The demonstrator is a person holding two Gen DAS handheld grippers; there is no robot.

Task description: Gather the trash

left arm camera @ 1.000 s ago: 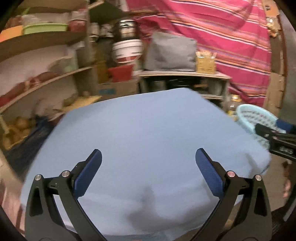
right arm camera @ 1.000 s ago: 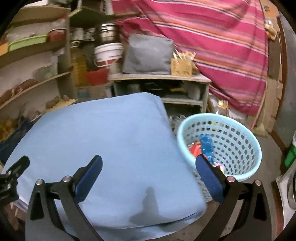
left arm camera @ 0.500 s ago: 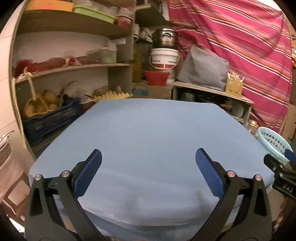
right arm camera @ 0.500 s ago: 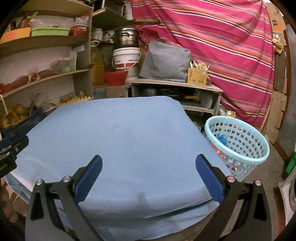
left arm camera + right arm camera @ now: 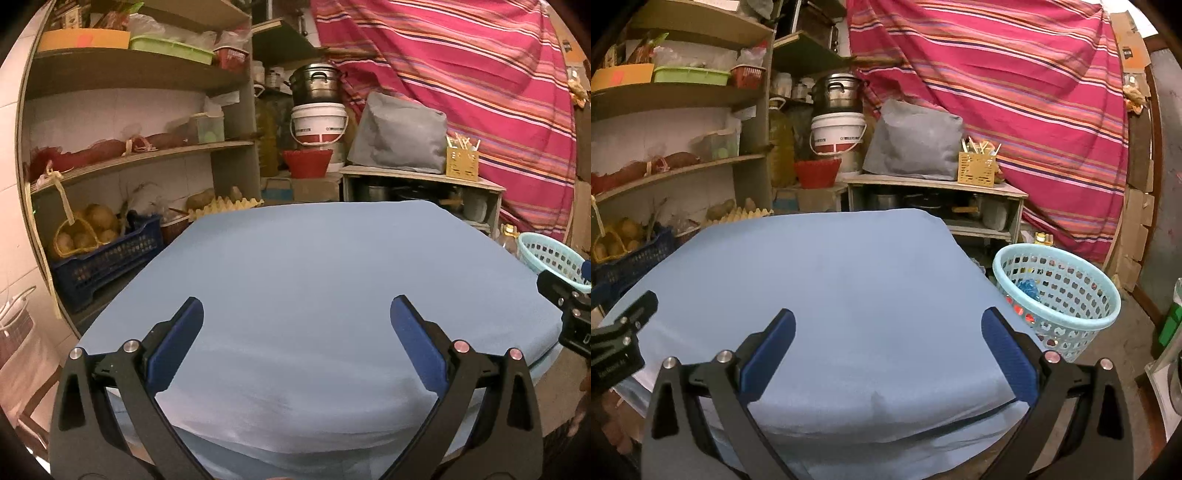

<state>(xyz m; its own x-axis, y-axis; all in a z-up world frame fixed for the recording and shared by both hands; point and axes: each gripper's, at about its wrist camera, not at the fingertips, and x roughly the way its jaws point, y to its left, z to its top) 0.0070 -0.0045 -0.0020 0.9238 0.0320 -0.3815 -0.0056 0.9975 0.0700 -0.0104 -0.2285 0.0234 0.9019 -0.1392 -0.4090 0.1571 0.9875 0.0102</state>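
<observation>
Trash (image 5: pixel 1027 291), blue and red pieces, is seen inside the pale blue perforated basket (image 5: pixel 1071 325), which stands upright on the floor just beside the right edge of the blue-covered desk (image 5: pixel 831 295). Its long axis cannot be told through the holes. Both the left gripper (image 5: pixel 295 328) and the right gripper (image 5: pixel 886 328) are held level over the desk's near edge, side by side, jaws spread wide and holding nothing. Lettering on the white bucket (image 5: pixel 836 134) is too blurred to be read.

Left tongs (image 5: pixel 295 325) gape empty above the blue-covered table (image 5: pixel 332 266).
</observation>
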